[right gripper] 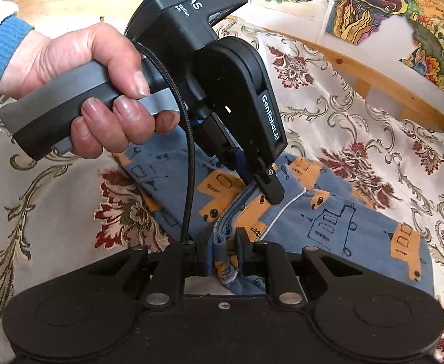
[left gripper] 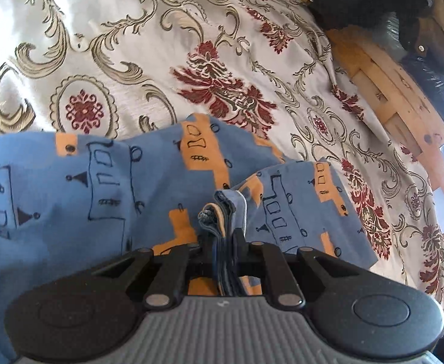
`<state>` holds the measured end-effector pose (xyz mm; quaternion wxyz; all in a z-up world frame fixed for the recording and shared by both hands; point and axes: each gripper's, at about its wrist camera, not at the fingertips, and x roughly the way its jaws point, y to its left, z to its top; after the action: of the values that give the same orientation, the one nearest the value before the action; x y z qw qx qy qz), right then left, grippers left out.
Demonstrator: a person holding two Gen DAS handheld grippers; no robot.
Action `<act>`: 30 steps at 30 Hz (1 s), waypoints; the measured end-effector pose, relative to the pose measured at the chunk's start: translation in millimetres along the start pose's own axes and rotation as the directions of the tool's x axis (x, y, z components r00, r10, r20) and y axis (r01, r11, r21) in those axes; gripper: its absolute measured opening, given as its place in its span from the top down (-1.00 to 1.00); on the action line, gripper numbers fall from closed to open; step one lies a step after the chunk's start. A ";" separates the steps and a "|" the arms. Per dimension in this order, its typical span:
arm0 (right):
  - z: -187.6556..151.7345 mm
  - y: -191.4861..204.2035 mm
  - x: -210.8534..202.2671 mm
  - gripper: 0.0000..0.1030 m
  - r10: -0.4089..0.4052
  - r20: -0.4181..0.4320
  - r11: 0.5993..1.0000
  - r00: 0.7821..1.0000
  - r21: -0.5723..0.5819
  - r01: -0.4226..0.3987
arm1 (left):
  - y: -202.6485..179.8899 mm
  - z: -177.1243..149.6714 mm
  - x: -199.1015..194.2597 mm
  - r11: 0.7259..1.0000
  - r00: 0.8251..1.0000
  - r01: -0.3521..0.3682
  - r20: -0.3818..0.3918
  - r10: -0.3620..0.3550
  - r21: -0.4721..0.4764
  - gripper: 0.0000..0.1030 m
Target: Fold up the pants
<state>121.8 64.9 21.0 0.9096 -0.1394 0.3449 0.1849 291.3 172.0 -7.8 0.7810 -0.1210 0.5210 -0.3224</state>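
Left fingers: we had the left gripper [left gripper: 224, 239] closed tight on a stacked edge of the pants [left gripper: 70, 188], several layers bunched between its fingers.
Right fingers: the right gripper [right gripper: 226, 253] was likewise clamped on a folded hem with white stitching; the other gripper pinched the same edge just beyond its fingertips.
Pants: they lay on the patterned bedspread [left gripper: 131, 60], spreading out ahead of and to both sides of the fingers.
Holding hand: a hand [right gripper: 79, 91] in a blue sleeve gripped the left tool's handle.
Slip risk: we judged that the thick stack could shed an inner layer if either pinch eased, spoiling the fold.
Skew risk: with both grips so close together, the far cloth could drag and crease unevenly.
Snag risk: the bedspread might lift with the fabric.
Containers: we saw none within reach of the fingers.
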 end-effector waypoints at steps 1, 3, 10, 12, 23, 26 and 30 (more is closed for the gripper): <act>-0.2 0.2 0.8 0.68 -0.001 0.000 1.000 1.000 -0.001 0.001 | 0.8 0.0 0.3 1.000 1.000 0.000 -0.001 0.000 -0.003 0.78; -0.3 0.8 1.1 0.63 0.001 0.002 1.000 1.000 -0.001 -0.001 | 0.7 0.6 0.6 1.000 1.000 -0.003 -0.004 0.003 0.000 0.77; -0.2 -2.7 -7.9 -0.10 0.010 0.020 1.000 1.000 0.002 -0.010 | -0.2 -1.5 -16.3 0.999 0.999 -0.039 0.026 0.039 -0.018 0.22; -1.7 -11.2 -21.0 -0.63 0.008 0.040 1.000 0.999 0.019 -0.009 | -2.5 -6.1 -28.8 0.998 0.994 -0.065 0.082 0.066 -0.018 -0.29; -19.7 -88.0 -79.1 -0.99 -0.364 0.095 0.930 0.927 -0.007 0.366 | -73.4 -34.7 -56.2 0.929 0.849 -0.366 0.387 0.358 -0.056 -0.99; -20.5 -119.8 -61.2 -0.99 -0.490 0.097 0.871 0.866 0.006 0.492 | -90.7 -35.2 -35.6 0.860 0.772 -0.503 0.400 0.493 -0.088 -0.99; -25.5 -154.1 -20.8 -0.99 -0.504 0.088 0.862 0.859 -0.010 0.507 | -86.6 -30.3 -7.8 0.812 0.738 -0.572 0.361 0.570 -0.114 -0.99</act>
<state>159.4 -87.4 36.1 0.9373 -0.2323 0.2553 -0.0488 229.7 115.3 30.4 0.9276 -0.0140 0.3712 -0.0390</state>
